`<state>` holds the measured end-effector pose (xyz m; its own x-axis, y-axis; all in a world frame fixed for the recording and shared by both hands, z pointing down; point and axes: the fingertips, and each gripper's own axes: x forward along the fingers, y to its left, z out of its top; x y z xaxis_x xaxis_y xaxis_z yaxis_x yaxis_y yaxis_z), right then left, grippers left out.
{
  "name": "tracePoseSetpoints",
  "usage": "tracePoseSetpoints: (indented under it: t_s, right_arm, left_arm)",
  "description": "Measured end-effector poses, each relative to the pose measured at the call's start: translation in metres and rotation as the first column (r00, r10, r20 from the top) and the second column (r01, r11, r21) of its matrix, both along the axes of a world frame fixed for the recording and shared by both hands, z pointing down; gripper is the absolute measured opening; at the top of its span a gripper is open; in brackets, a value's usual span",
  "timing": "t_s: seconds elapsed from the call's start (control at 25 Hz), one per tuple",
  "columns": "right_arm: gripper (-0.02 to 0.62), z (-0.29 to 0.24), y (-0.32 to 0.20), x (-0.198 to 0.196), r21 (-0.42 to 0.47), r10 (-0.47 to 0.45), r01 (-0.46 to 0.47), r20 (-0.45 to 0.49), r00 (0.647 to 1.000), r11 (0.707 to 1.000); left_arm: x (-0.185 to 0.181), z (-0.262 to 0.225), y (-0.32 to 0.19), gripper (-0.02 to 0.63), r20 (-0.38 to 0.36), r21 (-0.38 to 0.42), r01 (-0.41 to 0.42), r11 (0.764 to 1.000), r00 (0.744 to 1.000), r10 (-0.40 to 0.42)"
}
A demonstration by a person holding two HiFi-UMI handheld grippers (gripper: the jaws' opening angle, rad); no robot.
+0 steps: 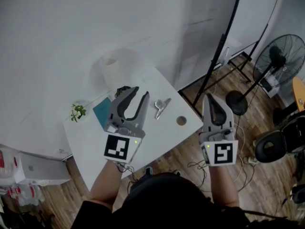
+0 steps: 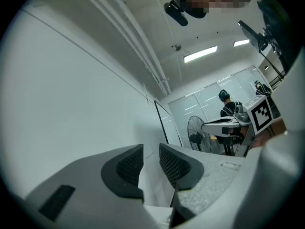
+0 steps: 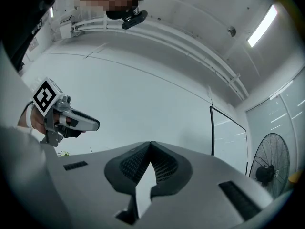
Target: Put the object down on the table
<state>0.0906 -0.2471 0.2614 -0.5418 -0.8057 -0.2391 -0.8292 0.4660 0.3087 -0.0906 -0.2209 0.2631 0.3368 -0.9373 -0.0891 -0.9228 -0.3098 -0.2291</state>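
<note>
My left gripper hovers over the white table. Its jaws are closing, but a clear gap still shows between the pads and nothing is in it. My right gripper is held off the table's right edge, over the wooden floor, its tips shut together on nothing. On the table lie a metal clip, a small round brown piece and a blue card. Both gripper views look up at the wall and ceiling, so the table is hidden in them.
A small green plant stands at the table's left edge and a black item lies behind my left gripper. A black stand, a floor fan, a black stool and loose cables are at the right. A person stands far off.
</note>
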Motion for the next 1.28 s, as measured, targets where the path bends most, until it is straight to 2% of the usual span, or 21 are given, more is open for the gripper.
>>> tracePoseSetpoints:
  t_s: [0.32,0.56,1.28]
  right_arm:
    - [0.005,0.003,-0.006,0.008,-0.018,-0.028,0.029,0.03,0.999,0.999]
    - [0.003,0.003,-0.011,0.014,0.004,-0.058,0.058,0.063,0.996,0.998]
    - [0.003,0.021,-0.044,0.029,-0.045,-0.088,0.091,0.073,0.993,0.995]
  left_arm:
    - [0.009,0.003,-0.004,0.101,-0.007,-0.012,0.009,1.0,1.0,-0.009]
    - [0.017,0.005,-0.009,0.101,0.011,-0.012,0.021,1.0,1.0,-0.021]
    - [0.031,0.022,-0.038,0.1,0.023,-0.059,0.058,0.997,0.998,-0.057]
